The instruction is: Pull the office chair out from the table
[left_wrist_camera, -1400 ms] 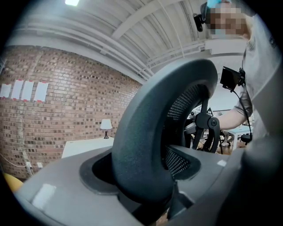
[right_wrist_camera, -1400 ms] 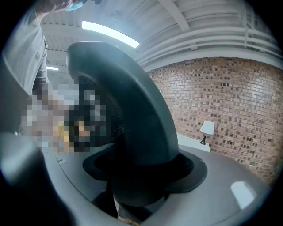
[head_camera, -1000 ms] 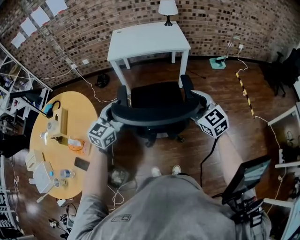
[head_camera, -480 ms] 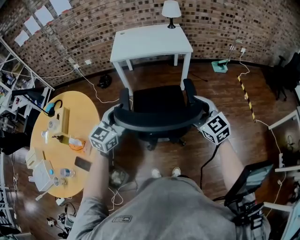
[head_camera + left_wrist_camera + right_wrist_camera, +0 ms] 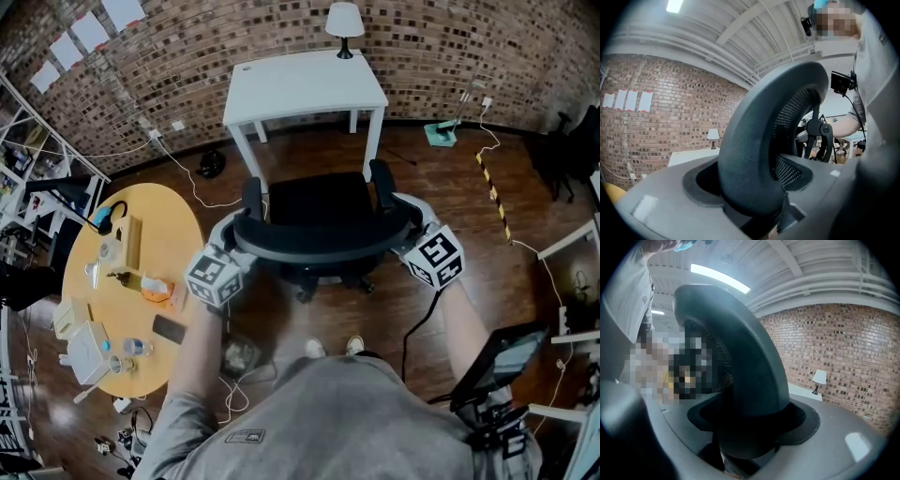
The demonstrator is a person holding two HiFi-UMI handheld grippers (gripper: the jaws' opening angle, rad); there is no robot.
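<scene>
You stand behind the office chair (image 5: 319,220), its seat just off the near edge of the white table (image 5: 305,84). The left gripper (image 5: 236,251) and right gripper (image 5: 409,232) each clamp, jaws wide, one end of its curved backrest rim. Pull unevenly and the chair may swivel (the smooth rim could also slip free). Its casters may snag the floor cable (image 5: 417,323) near your feet.

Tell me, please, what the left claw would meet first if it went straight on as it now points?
The chair backrest: its padded rim sits gripped between the jaws of the left claw, so the claw would press into that rim at once.
</scene>
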